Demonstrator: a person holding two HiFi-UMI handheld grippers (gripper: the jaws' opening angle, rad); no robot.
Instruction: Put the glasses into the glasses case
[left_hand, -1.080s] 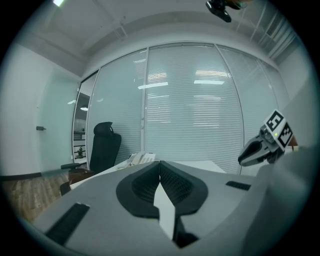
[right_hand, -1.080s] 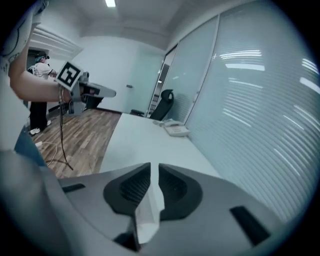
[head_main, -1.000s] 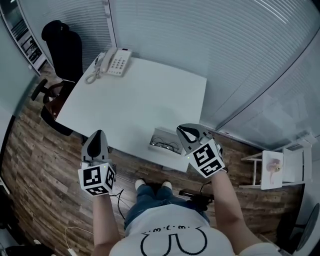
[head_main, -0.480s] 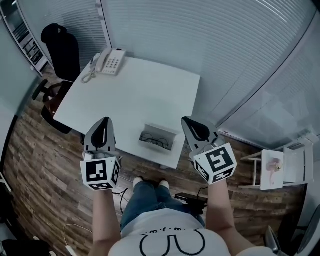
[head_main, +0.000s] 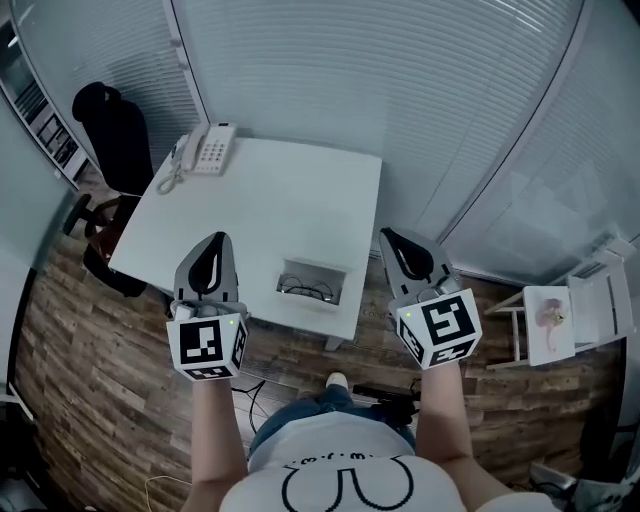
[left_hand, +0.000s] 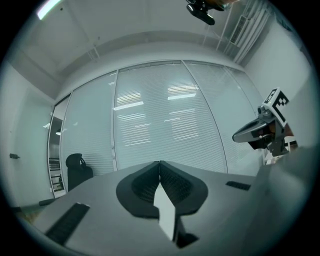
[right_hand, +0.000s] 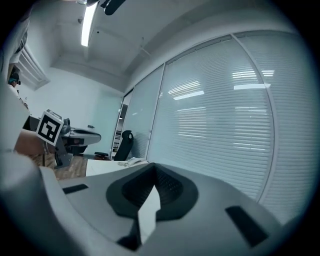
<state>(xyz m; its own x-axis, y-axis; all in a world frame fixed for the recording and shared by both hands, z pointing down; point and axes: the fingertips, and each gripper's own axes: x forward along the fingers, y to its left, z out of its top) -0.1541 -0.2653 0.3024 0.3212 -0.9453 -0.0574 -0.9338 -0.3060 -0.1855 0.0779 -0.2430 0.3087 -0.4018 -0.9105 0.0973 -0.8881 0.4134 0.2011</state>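
Head view: both grippers are held level over the floor at the near edge of the white table (head_main: 270, 195). The glasses (head_main: 305, 291) lie inside the open glasses case (head_main: 318, 268) near that edge, between the two grippers but touching neither. Left gripper (head_main: 210, 245) – jaws pressed together with nothing between them. Right gripper (head_main: 395, 243) – the same, closed and empty. A telephone (head_main: 205, 152) sits at the far corner, well apart from the case.
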